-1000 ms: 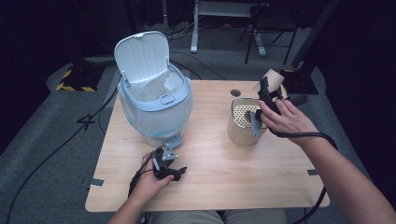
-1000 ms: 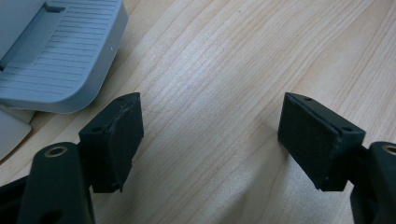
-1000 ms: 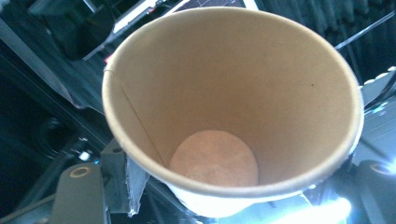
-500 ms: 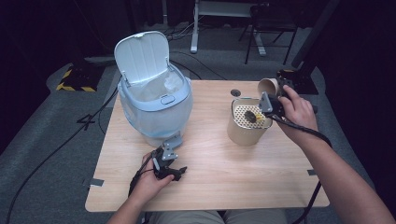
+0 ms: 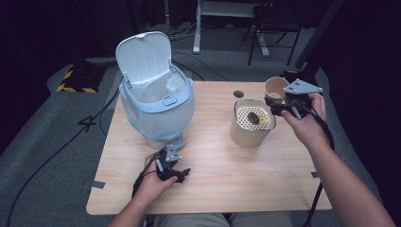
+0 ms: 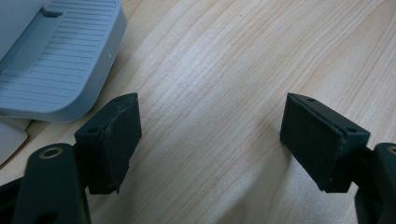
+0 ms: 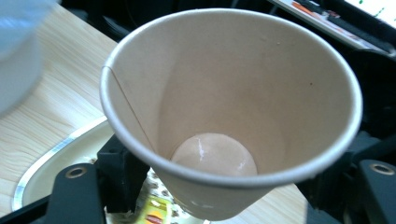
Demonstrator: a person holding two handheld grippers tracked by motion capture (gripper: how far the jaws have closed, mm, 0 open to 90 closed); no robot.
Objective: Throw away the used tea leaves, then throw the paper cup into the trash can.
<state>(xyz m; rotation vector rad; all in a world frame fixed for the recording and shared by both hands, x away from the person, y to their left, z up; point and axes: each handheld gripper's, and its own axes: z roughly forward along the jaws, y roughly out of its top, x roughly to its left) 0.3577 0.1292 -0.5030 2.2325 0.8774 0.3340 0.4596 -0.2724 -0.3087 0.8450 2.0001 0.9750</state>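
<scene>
The right gripper point(image 5: 276, 108) holds a paper cup point(image 5: 275, 88) clamped between its two jaws, raised over the far right part of the bench point(image 5: 222, 189). In the right gripper view the cup point(image 7: 224, 107) sits upright or nearly so with its mouth open toward the camera, the black jaws pressing its lower wall on either side, and its inside looks bare down to the pale round bottom. Just below and beside the cup stands a wider round tan container point(image 5: 252, 123) with a perforated top, on which a small dark lump lies; the rim of that container point(image 7: 56, 154) shows under the cup in the right gripper view, with a bit of printed yellow paper point(image 7: 149, 212) beneath.

The left gripper point(image 5: 171, 163) rests low at the near side of the bench, its jaws spread wide with nothing between them but bare wood point(image 6: 210, 116). Just beyond it stands a pale blue bin point(image 5: 156, 104) with its lid tipped up and a clear liner inside; the bin's ribbed foot pedal point(image 6: 56, 60) lies close by the left jaw. The bin is well apart from the cup, with open bench between them. Cables trail off the bench on the left toward the floor point(image 5: 47, 142).
</scene>
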